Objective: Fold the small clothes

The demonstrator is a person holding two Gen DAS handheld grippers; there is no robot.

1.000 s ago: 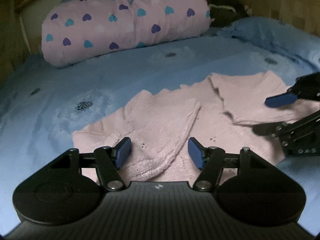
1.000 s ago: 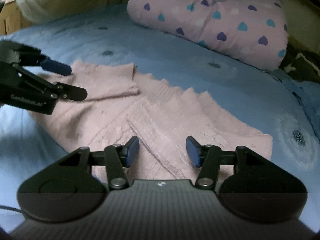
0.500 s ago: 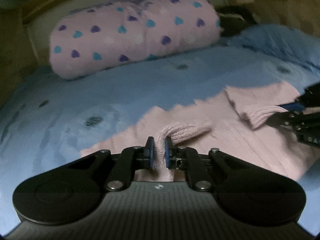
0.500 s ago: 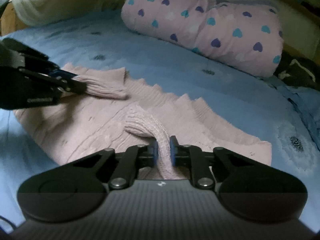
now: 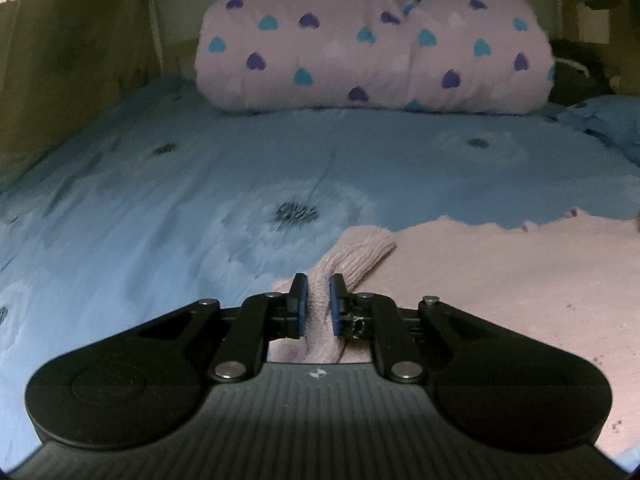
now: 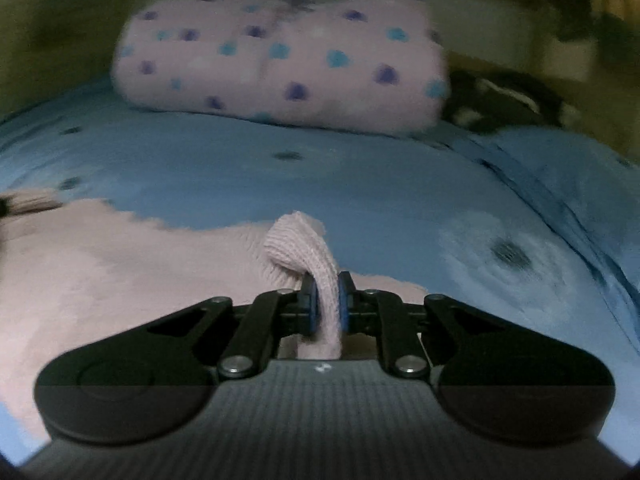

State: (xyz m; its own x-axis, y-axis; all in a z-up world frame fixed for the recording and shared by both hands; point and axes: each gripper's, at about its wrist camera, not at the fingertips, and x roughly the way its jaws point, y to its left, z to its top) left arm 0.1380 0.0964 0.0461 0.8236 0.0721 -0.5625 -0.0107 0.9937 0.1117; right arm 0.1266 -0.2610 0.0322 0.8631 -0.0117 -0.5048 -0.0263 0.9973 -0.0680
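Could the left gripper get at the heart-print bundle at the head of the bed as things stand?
Probably not yet. The left gripper is shut on a fold of the pink knit garment, so it would have to let go first. Otherwise only bare blue bedsheet lies between it and the heart-print bundle.

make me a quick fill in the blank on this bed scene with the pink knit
1. Each tool is shut on a fold of the ____ knit garment.
2. The garment lies on a ____ bedsheet.
3. The rolled quilt at the headboard is printed with ____.

Missing words: pink; blue; hearts
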